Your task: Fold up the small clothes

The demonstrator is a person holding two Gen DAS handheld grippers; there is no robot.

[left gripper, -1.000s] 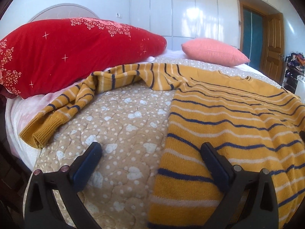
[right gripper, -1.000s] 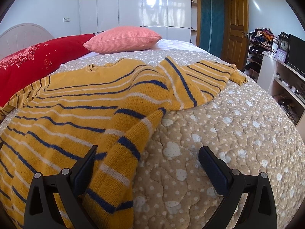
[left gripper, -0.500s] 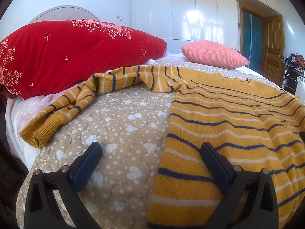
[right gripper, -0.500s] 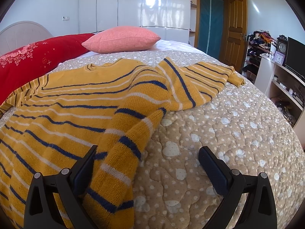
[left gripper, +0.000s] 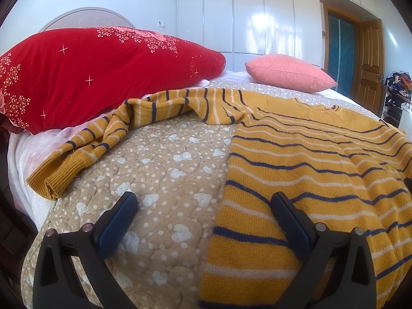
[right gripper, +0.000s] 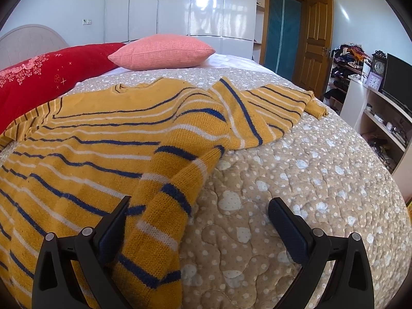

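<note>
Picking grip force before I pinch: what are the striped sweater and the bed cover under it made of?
Sweater: looks like a thick, fuzzy knit, probably wool or acrylic; knit rows and ribbed cuff show. Bed cover: seems a quilted, padded cotton-like fabric with a matte finish; stitched wavy seams puff its printed surface.

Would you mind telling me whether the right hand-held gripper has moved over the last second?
Yes, slightly: the right hand-held gripper has turned a little leftward, since the wooden door now sits further right in its view.

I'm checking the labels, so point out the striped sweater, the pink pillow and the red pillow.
striped sweater (left gripper: 322, 170): left wrist view, middle of its body.
pink pillow (right gripper: 162, 51): right wrist view, centre of its front face.
red pillow (left gripper: 103, 77): left wrist view, middle of its side.
</note>
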